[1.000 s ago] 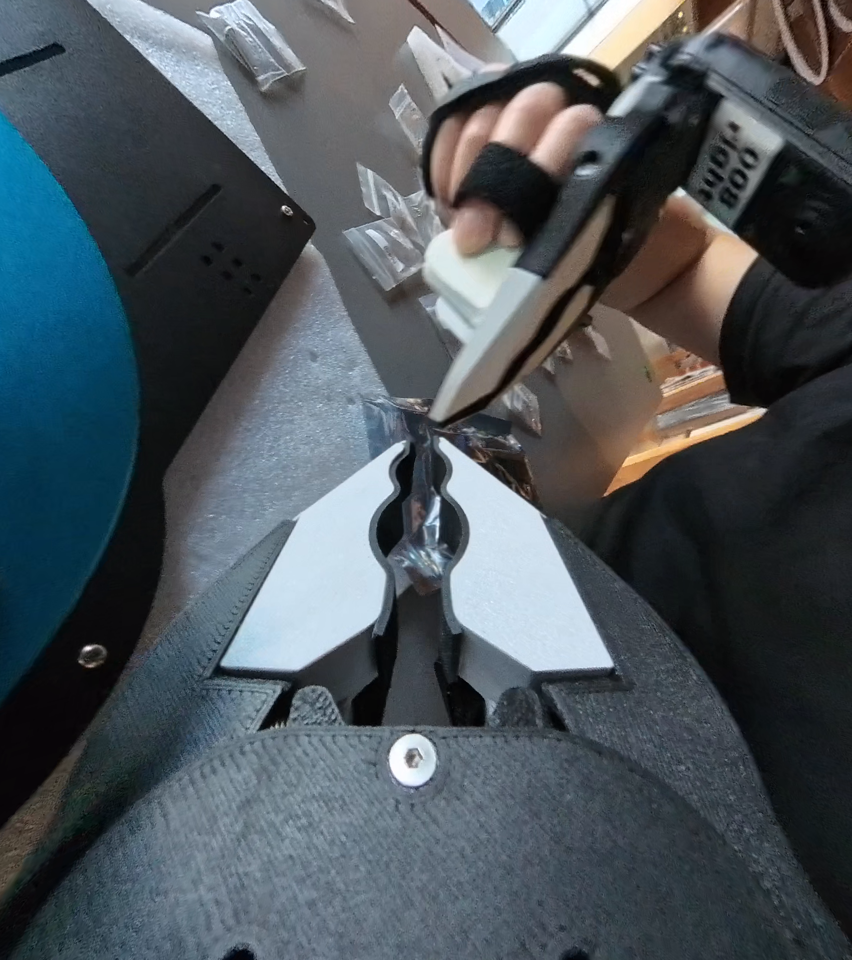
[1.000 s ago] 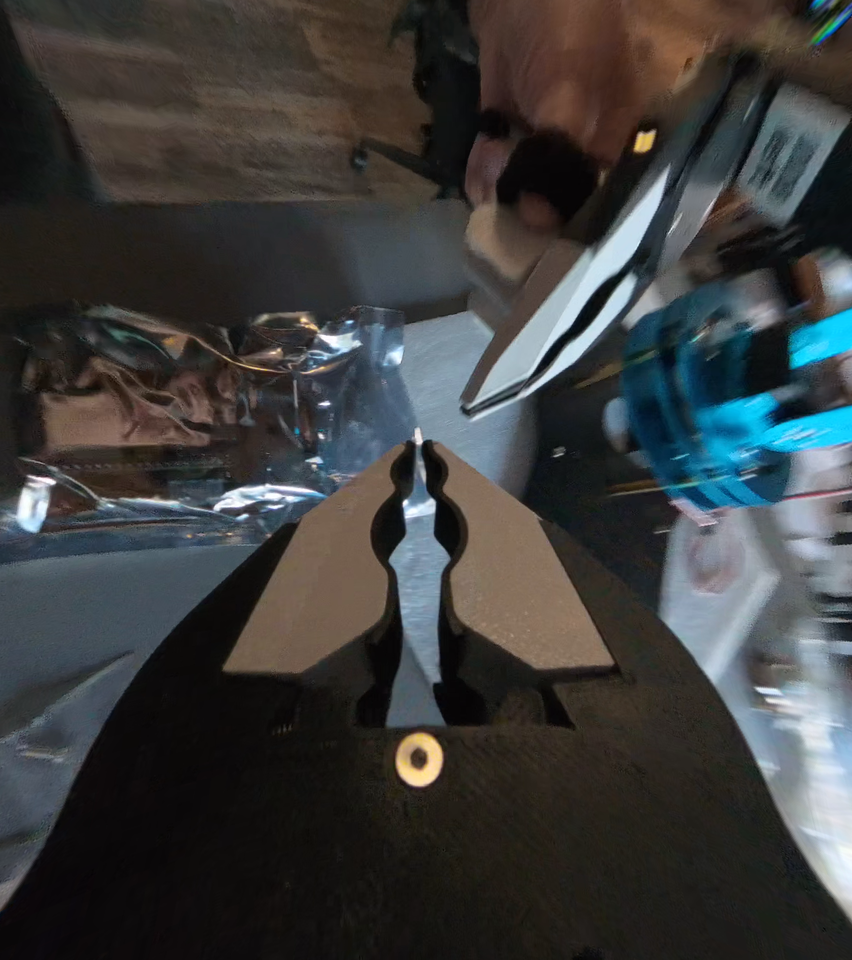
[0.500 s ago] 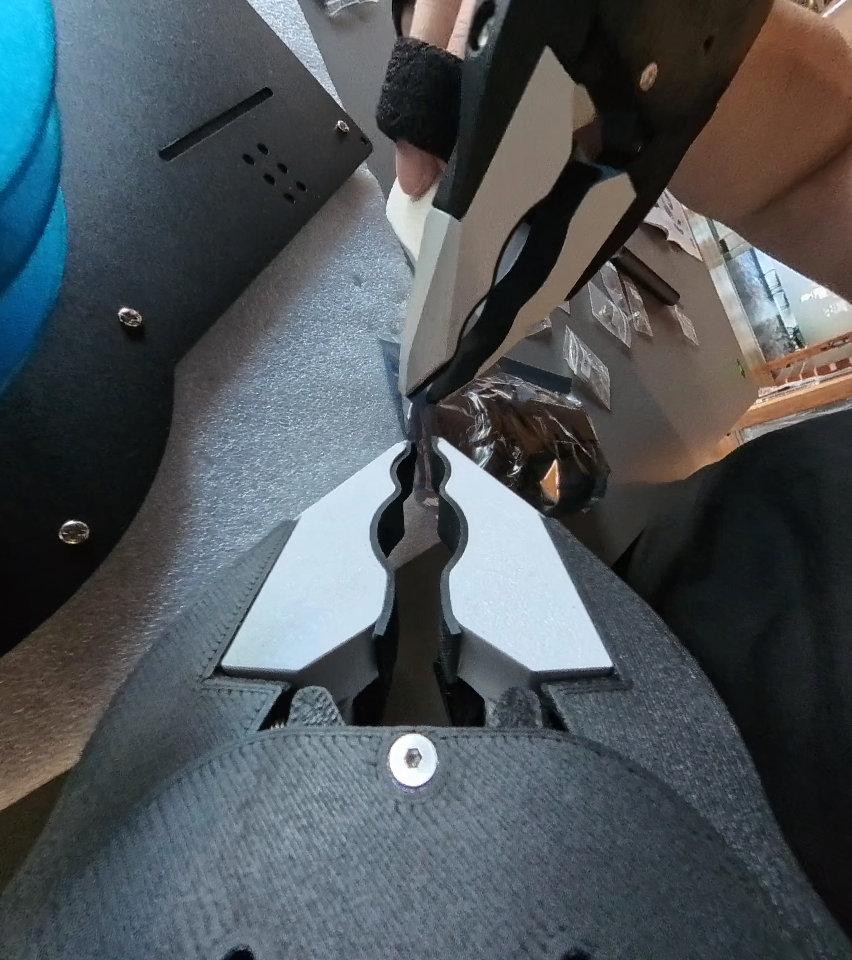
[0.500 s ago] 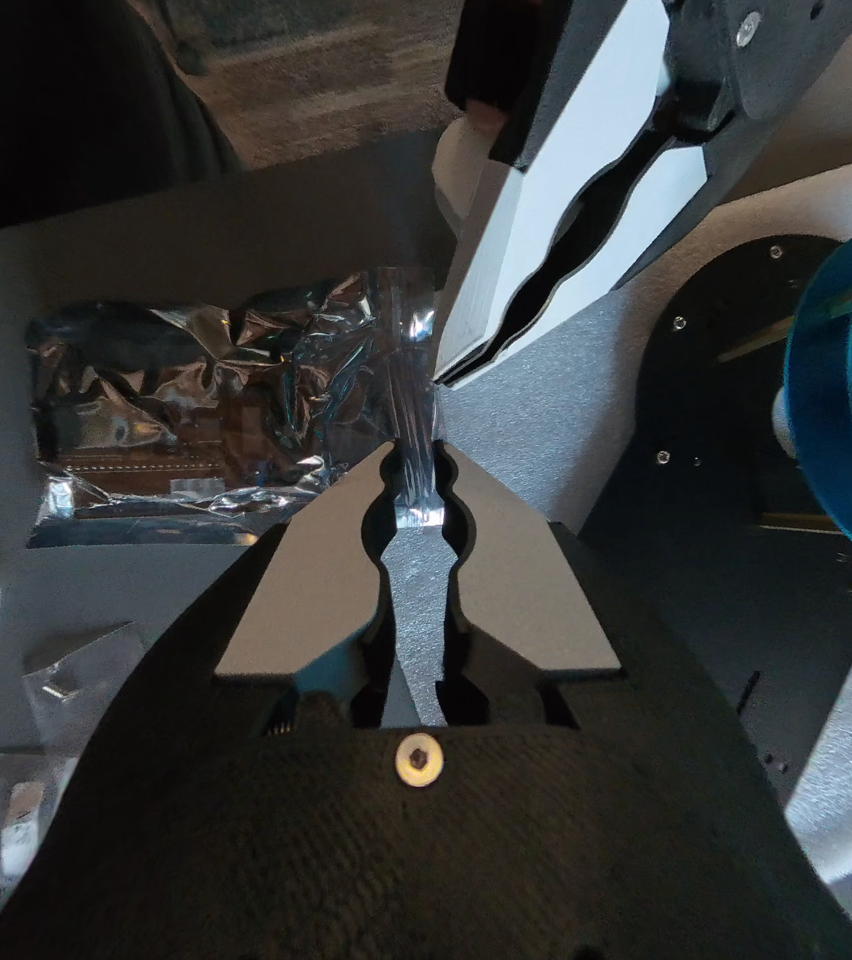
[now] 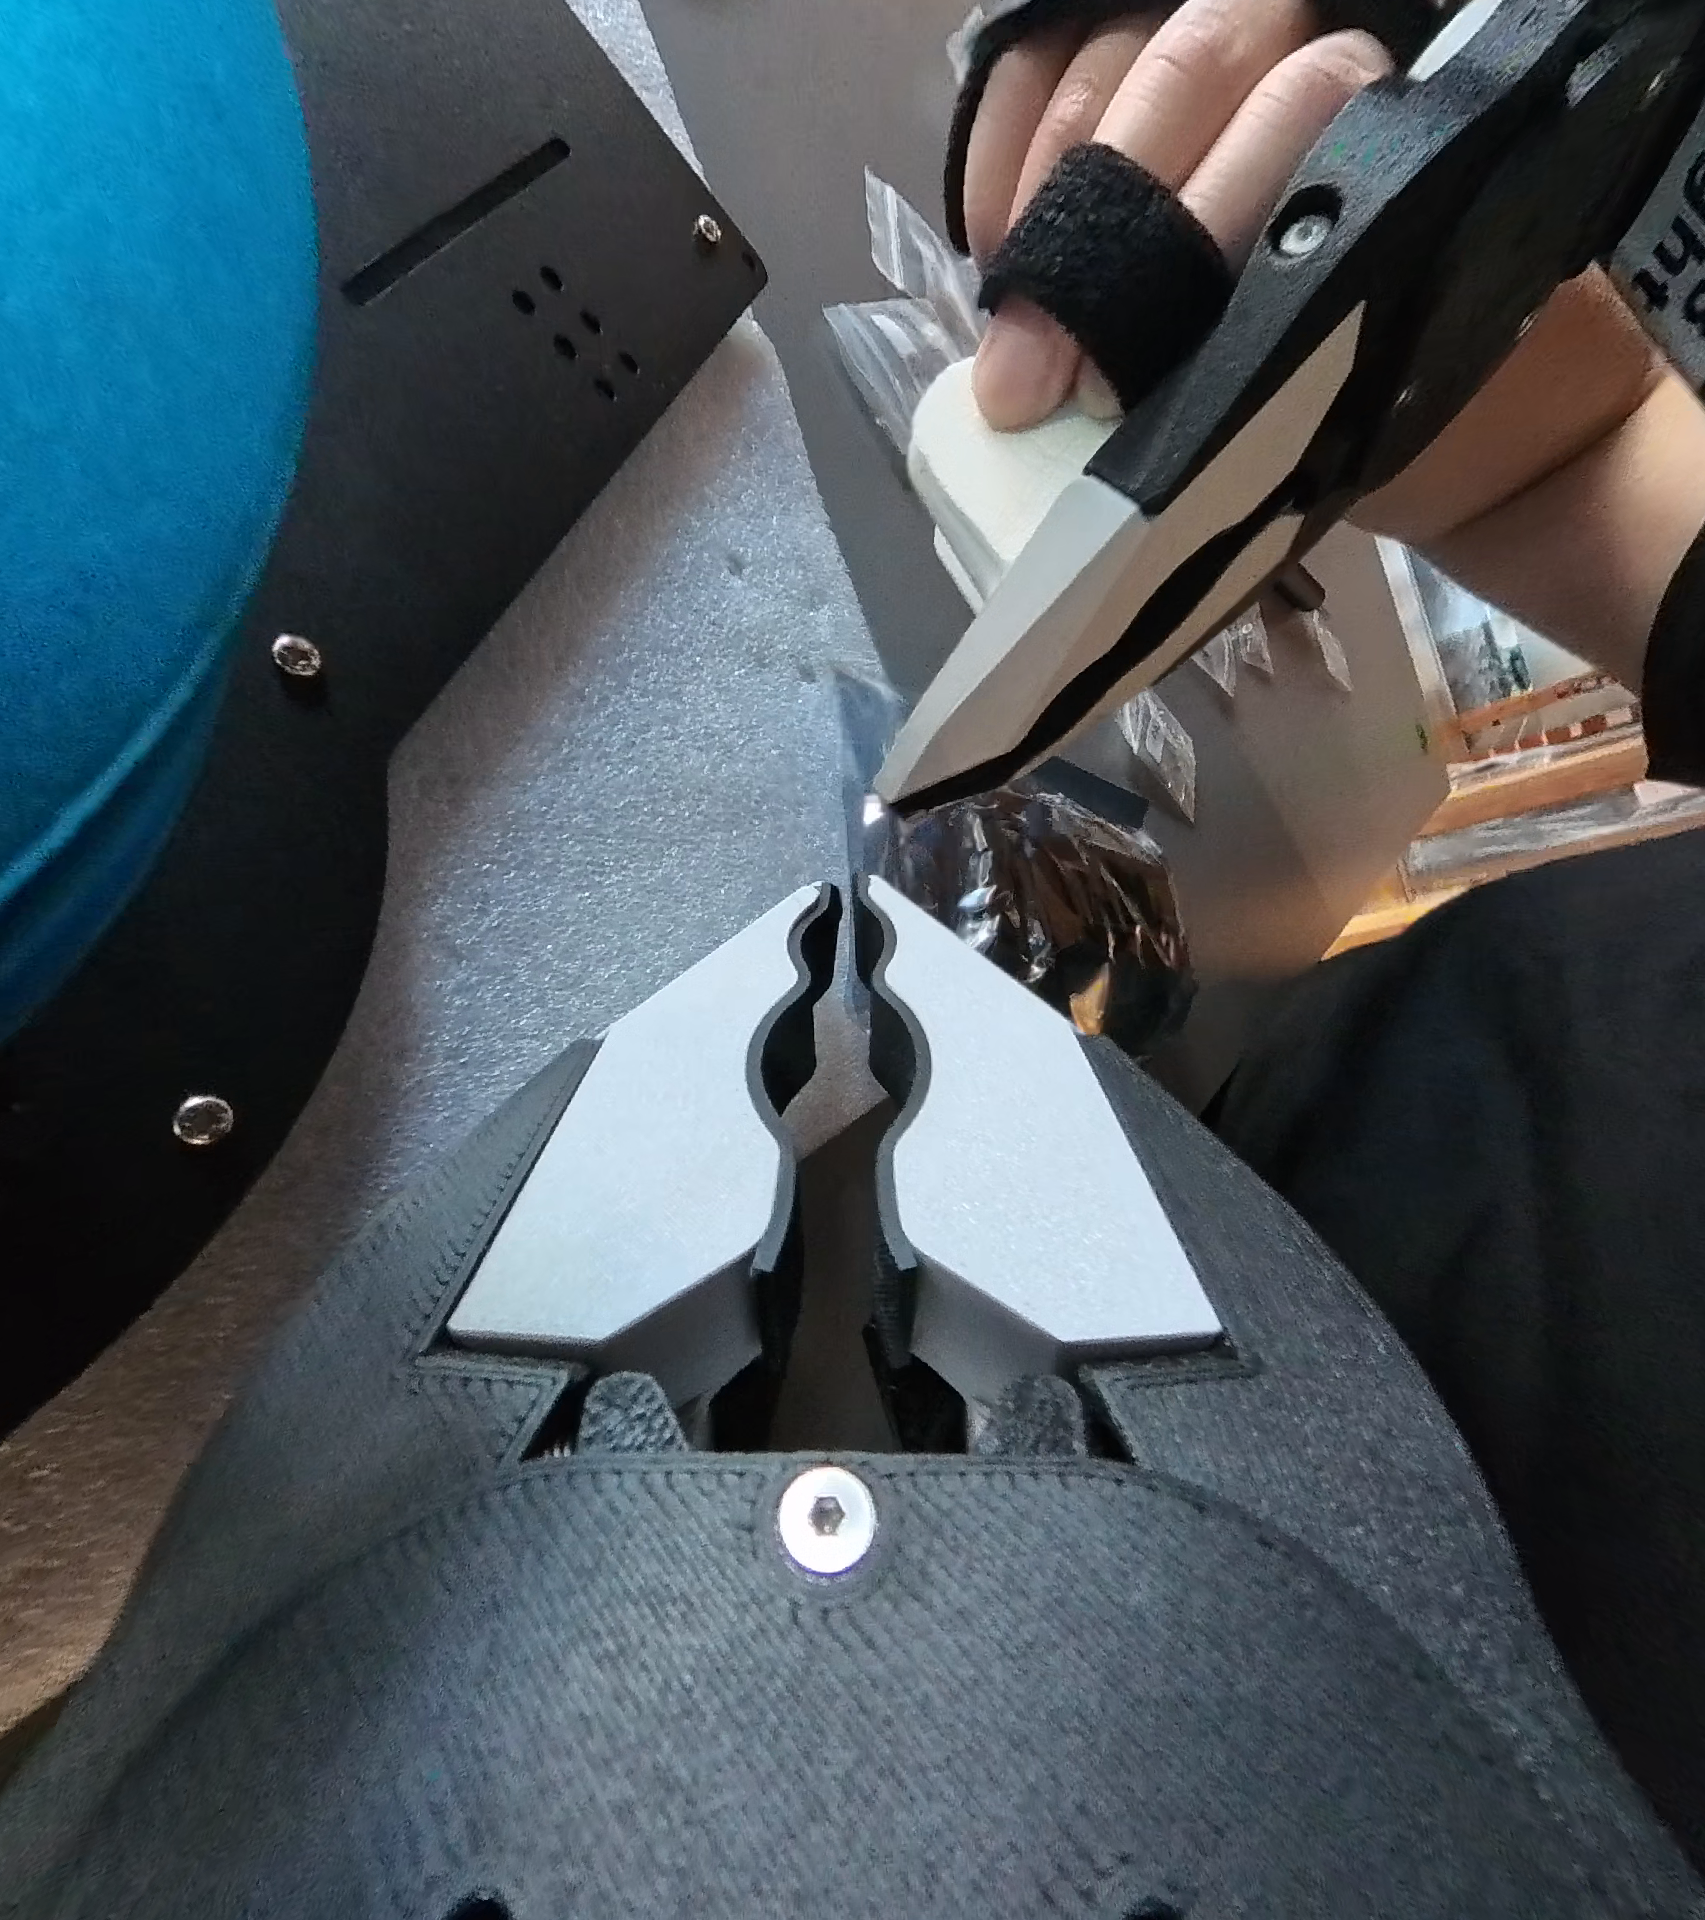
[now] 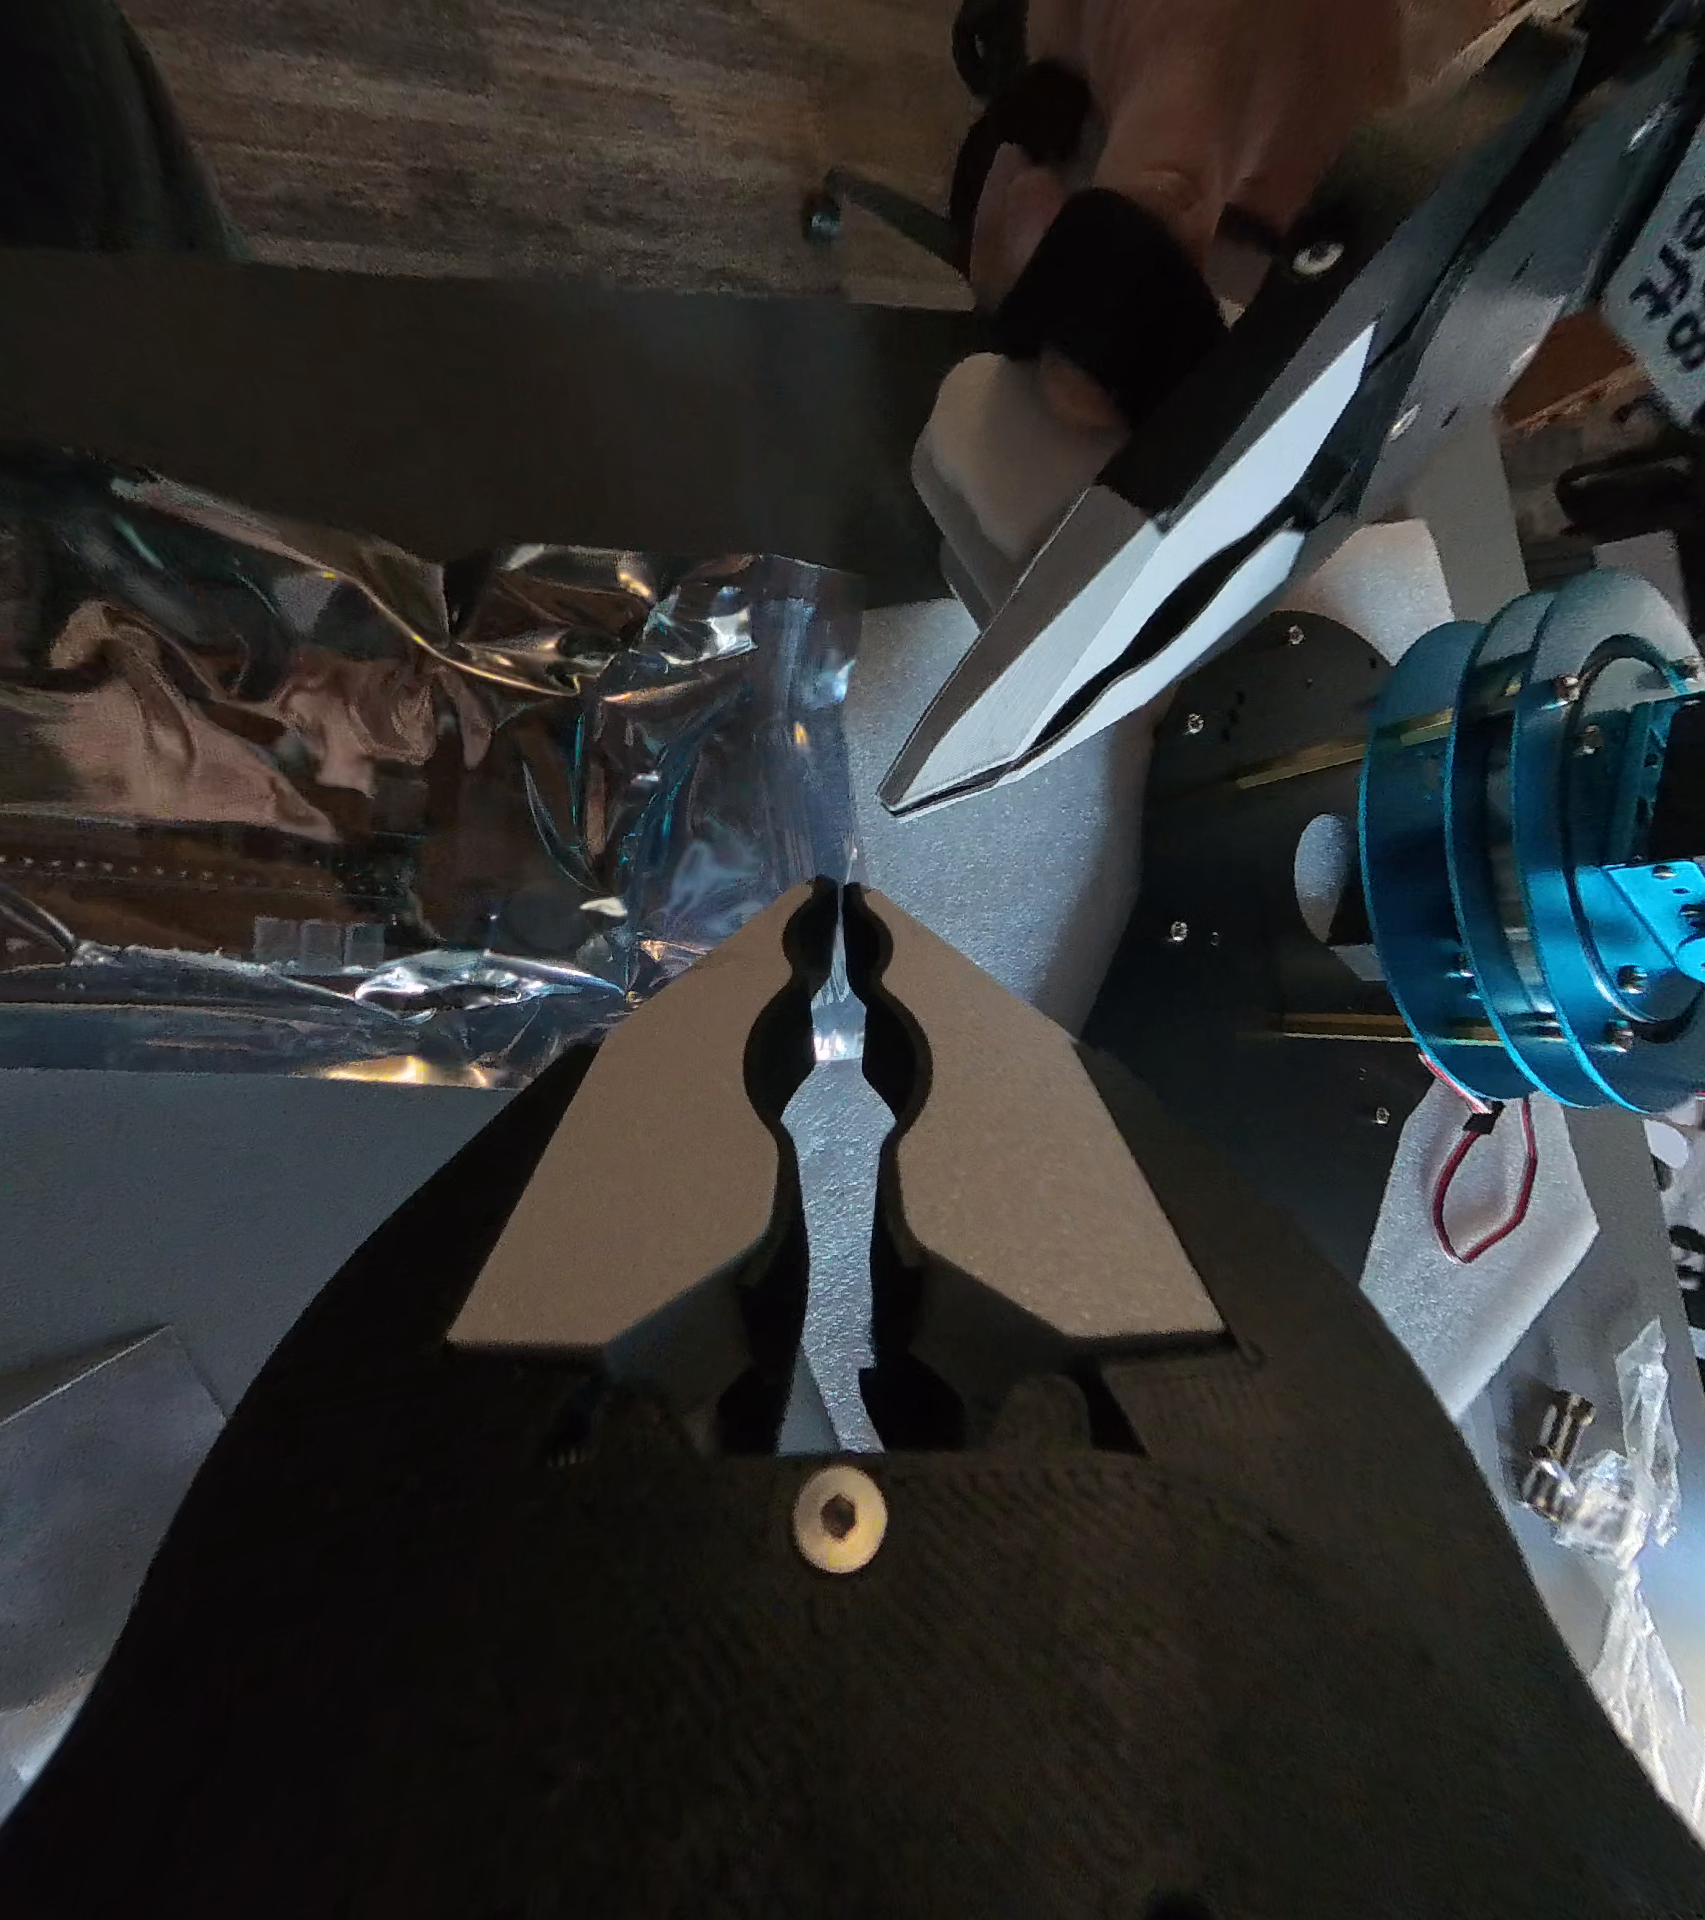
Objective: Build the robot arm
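Both hand-held grippers pinch the shiny foil bag (image 6: 339, 790) at one edge, mid-frame. The left hand-held gripper (image 5: 846, 902) and right hand-held gripper (image 6: 840, 896) are closed on it, likely to pull it open.

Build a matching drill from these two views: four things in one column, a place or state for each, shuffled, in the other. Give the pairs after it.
Things:
1. silvery foil bag
2. blue disc
3. black plate
4. small clear bags

Places or states:
A. lies on the white foam sheet
B. lie loose, apart from both claws
C. edge pinched by the left claw and the right claw
D. mounted over the black plate

Pairs: 1-C, 2-D, 3-A, 4-B
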The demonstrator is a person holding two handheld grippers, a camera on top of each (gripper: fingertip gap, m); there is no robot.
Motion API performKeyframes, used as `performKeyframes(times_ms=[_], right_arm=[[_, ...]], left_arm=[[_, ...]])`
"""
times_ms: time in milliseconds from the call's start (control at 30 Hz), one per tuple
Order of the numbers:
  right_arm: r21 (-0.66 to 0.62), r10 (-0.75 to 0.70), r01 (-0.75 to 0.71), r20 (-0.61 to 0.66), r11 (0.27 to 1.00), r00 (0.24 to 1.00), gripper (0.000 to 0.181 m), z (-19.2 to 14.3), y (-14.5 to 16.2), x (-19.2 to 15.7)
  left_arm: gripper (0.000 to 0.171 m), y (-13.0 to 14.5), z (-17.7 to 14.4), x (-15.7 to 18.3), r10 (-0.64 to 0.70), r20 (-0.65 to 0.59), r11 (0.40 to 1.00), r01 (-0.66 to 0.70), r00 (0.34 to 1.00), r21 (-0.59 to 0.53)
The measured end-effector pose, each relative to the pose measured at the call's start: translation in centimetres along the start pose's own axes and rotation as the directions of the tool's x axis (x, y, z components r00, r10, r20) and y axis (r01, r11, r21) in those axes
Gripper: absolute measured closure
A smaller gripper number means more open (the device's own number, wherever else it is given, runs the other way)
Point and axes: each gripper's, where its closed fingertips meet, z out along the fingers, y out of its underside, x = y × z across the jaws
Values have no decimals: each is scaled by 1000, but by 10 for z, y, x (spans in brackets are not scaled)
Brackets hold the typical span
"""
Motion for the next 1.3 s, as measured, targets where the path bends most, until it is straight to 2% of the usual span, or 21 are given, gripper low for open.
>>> performKeyframes(times_ms=[200, 333, 533, 667, 867, 967, 1067, 1100, 1167, 1233, 1300], right_arm=[[8, -67, 69, -107, 998, 992, 181, -16, -11, 8], [14, -122, 127, -180, 992, 976, 181, -25, -19, 11], [16, -153, 161, -229, 987, 961, 181, -29, -20, 12], [30, -157, 170, -248, 985, 956, 181, -31, -22, 14], [34, -157, 171, -255, 985, 954, 181, -33, -22, 17], [33, -101, 110, -205, 993, 974, 181, -27, -11, 13], [90, 157, -148, -97, 985, 983, 181, -20, -4, 7], [110, 283, -276, -50, 955, 958, 171, -19, -2, 5], [96, 557, -550, -65, 829, 828, 153, -22, 16, 12], [123, 763, -760, 29, 638, 645, 148, -27, 18, 3], [111, 888, -896, 126, 430, 442, 149, -29, 21, -6]], left_arm=[[169, -8, -4, 1, -15, -33, 1000, 16, 999, 20], [168, -21, -10, 11, -22, -158, 998, 31, 987, 55], [165, -32, -10, 30, -59, -319, 996, 77, 946, 45], [161, -29, -5, 29, -20, -273, 1000, 25, 962, 13], [166, -27, -5, 30, -48, -303, 998, 54, 952, 12], [164, -27, -7, 24, -45, -255, 998, 53, 966, 25], [162, -20, -13, 23, -11, -157, 999, 17, 988, 36], [162, -15, -16, 20, 3, -92, 999, 1, 996, 37], [157, -2, -22, 6, 9, 73, 999, -11, 997, 30], [155, 13, -25, -1, -35, 169, 999, 29, 985, 37], [154, 21, -23, 4, -122, 140, 990, 111, 983, 83]])
